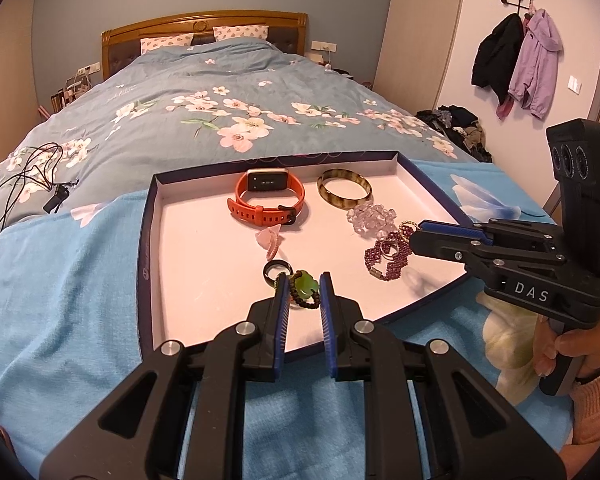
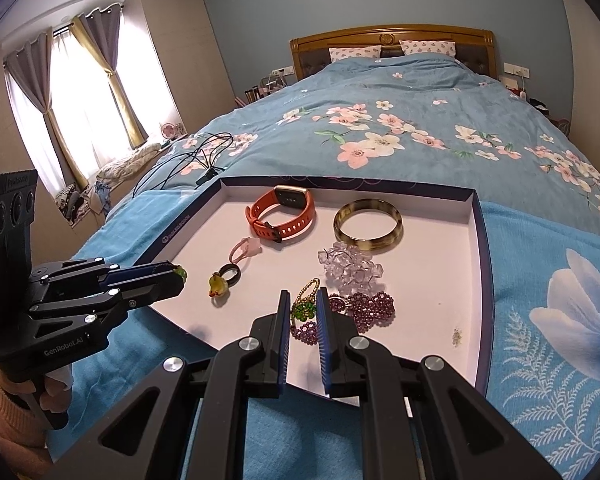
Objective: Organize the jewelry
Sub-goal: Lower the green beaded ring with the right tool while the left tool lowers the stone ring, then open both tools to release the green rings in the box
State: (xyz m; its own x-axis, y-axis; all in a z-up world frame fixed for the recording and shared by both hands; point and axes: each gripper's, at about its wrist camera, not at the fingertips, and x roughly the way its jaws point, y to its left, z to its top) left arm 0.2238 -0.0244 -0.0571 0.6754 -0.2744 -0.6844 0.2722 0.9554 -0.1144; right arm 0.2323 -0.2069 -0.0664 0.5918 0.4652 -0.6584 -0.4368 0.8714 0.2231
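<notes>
The right wrist view alone shows the curtained window left of the tray and the left gripper from the side; the left wrist view alone shows coats hung on the wall right of the tray, and the right gripper from the side, with a hand on its handle.

The jewelry lies in a shallow white tray with a dark blue rim, set on a light blue towel at the foot of the bed; at the tray's near edge, a green pendant on dark beads and a black ring; to the near right, a maroon bead bracelet and a gold chain with a green charm; mid-tray, a pink hair tie and a clear crystal bracelet; at the far side, an orange smartwatch and a mottled brown bangle.

The left gripper's jaws stand narrow, closed on the green pendant; the right gripper's jaws stand narrower, pinching the gold chain with a green charm.
</notes>
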